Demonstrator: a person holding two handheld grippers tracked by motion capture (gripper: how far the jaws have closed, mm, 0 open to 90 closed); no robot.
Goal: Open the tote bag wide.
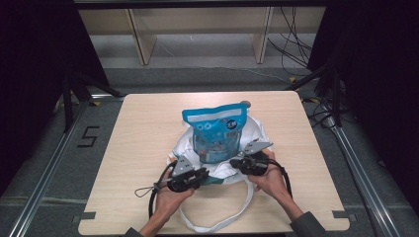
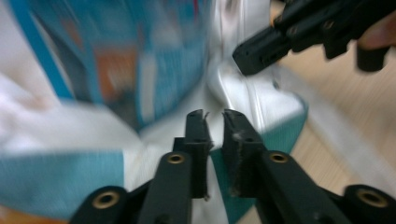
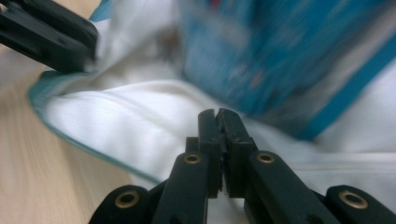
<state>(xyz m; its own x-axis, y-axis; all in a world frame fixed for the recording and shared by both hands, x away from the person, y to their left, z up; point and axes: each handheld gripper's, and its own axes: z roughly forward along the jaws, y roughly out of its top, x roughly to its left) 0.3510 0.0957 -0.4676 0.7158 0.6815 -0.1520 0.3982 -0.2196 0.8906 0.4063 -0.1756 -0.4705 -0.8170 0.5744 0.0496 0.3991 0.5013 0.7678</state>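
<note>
Right gripper (image 3: 218, 114) clamped, on bag (image 1: 257, 129) hem I reckon; left gripper (image 2: 214, 116) barely parted; pouch (image 1: 216, 133) half in, rim needs pulling up.

From above the near edge, we look forward and down over the whole tabletop (image 1: 148, 128). Both gripper views sit close along their jaws, sharing the blue pouch (image 1: 213, 131) and white bag (image 3: 140, 126).
</note>
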